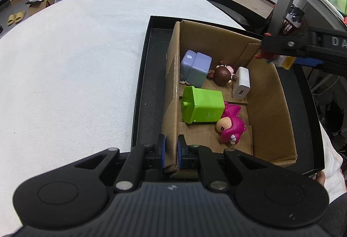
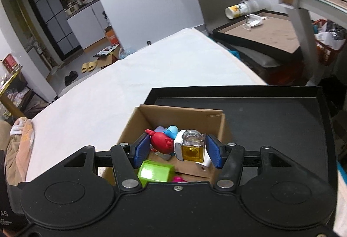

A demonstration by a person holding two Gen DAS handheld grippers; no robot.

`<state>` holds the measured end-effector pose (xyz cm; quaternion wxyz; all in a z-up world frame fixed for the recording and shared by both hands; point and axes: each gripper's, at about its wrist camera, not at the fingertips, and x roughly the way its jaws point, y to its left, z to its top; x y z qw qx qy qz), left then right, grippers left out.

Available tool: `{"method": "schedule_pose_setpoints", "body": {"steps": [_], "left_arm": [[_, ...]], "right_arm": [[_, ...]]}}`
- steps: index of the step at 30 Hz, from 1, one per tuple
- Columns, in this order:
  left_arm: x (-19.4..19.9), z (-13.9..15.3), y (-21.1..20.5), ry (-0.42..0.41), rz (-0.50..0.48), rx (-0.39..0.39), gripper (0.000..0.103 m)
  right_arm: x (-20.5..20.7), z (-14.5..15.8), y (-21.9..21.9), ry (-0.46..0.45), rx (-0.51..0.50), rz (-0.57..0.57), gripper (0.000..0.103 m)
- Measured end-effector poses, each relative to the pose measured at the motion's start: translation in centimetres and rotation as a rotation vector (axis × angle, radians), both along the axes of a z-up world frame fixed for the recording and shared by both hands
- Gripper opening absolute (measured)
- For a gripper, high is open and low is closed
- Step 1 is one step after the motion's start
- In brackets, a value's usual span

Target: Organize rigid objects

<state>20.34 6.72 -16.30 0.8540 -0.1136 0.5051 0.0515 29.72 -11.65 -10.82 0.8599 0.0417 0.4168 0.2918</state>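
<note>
A cardboard box stands in a black tray. In it lie a lilac box, a brown-haired doll, a white charger, a green bin and a pink figure. My left gripper is shut on the box's near left wall. My right gripper hangs over the box, shut on a red and blue figure and a square bottle of yellow liquid pressed side by side. From the left wrist view the right gripper is above the box's far right corner.
The tray sits on a white cloth-covered table. Behind it a second black tray holds a face mask and a tipped cup. A grey table leg rises at the right. A person's fingers touch the tray's near right corner.
</note>
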Motion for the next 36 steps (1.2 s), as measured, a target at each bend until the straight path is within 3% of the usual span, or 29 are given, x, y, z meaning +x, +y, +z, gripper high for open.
{"method": "schedule_pose_setpoints", "body": {"steps": [4,12,19,29,31,36], "left_arm": [[0.0,0.0,0.1,0.002,0.002,-0.004,0.01],[0.0,0.2,0.2,0.001,0.012,-0.007,0.01],[-0.4,1.3,0.2,-0.011,0.015,-0.003,0.01],[-1.4,3.7,-0.1,-0.022,0.023,0.02,0.013],[-1.7,4.2,-0.2,-0.023,0.028,0.028,0.017],[-2.8,5.4,-0.3,-0.036,0.03,0.039,0.042]], "right_arm": [[0.2,-0.6,0.3,0.035,0.029,0.02,0.062],[-0.1,-0.3,-2.5,0.062,0.076,-0.047,0.071],[-0.8,0.3,-4.6,0.043,0.07,-0.106,0.085],[-3.1,1.1,-5.4,0.013,0.047,-0.116,0.095],[-3.5,1.5,-5.5,0.002,0.046,-0.115,0.099],[-4.2,2.7,-5.9,-0.015,0.054,-0.133,0.103]]}}
